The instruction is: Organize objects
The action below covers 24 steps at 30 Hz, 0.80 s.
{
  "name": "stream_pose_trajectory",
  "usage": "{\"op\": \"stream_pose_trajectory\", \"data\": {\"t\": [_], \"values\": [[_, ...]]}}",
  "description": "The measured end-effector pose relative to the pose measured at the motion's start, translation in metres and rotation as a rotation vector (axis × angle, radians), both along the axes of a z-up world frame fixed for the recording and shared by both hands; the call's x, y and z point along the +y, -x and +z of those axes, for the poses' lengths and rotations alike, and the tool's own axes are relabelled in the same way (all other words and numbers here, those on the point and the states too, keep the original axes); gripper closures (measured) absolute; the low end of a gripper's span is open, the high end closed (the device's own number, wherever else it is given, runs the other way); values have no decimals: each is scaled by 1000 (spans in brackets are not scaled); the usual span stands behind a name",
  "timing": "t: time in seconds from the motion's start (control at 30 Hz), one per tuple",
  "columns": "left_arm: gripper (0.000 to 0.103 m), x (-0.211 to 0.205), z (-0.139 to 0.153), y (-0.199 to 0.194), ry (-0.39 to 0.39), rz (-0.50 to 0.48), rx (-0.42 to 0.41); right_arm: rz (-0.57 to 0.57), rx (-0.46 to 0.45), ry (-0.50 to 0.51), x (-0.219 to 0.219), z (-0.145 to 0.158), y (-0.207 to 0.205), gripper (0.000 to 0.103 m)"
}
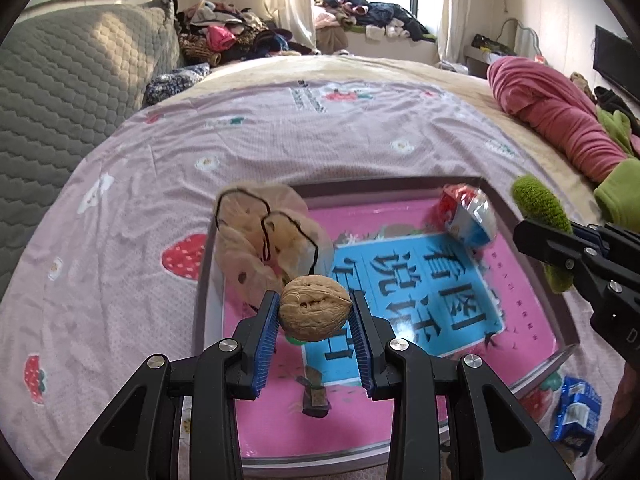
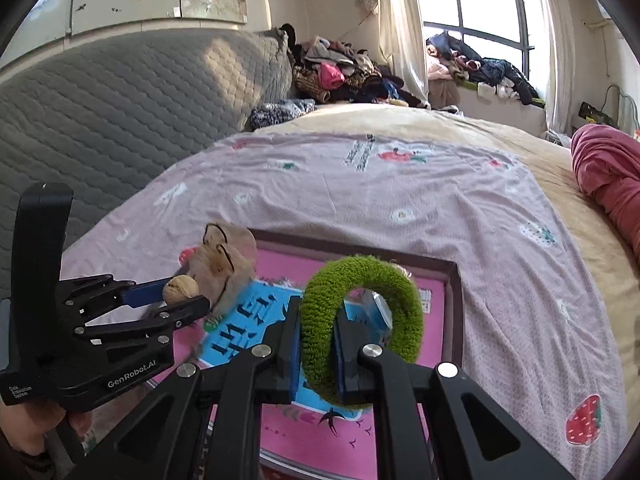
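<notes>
Careful: your left gripper (image 1: pixel 314 312) pinches a round walnut (image 1: pixel 314 308) above the tray (image 1: pixel 200 292); it could squirt out, while your right gripper (image 2: pixel 316 344) clamps the green scrunchie (image 2: pixel 360 328).

Pretty clearly someone's bedroom at home. There's a big bed (image 1: pixel 280 136) with a strawberry-print sheet (image 2: pixel 400 208), a grey quilted headboard (image 1: pixel 72 80), and heaps of clothes (image 1: pixel 240 36) piled by the curtained window (image 2: pixel 480 8). A pink blanket (image 1: pixel 560 116) is bunched up on one side, so it's lived-in, not staged.
</notes>
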<state>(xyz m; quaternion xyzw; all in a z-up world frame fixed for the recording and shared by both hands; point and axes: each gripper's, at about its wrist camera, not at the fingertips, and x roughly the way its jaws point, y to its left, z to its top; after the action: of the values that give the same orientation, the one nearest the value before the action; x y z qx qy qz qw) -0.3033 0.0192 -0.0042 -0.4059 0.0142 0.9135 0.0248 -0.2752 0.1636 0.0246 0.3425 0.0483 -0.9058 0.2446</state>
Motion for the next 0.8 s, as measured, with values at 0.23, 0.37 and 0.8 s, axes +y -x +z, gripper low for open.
{"op": "stream_pose_trajectory", "data": {"t": [0.23,0.37,0.8], "values": [[67,0,-14,6,-11,1,-33,-7,-33,-71,0,-13,8,90],[67,1,-21,8,-14,-7,-52,-8,-49,-111,-2,-21,12,90],[67,-6,-41,10,-19,-6,-96,32,-94,-193,-19,-42,12,90]]}}
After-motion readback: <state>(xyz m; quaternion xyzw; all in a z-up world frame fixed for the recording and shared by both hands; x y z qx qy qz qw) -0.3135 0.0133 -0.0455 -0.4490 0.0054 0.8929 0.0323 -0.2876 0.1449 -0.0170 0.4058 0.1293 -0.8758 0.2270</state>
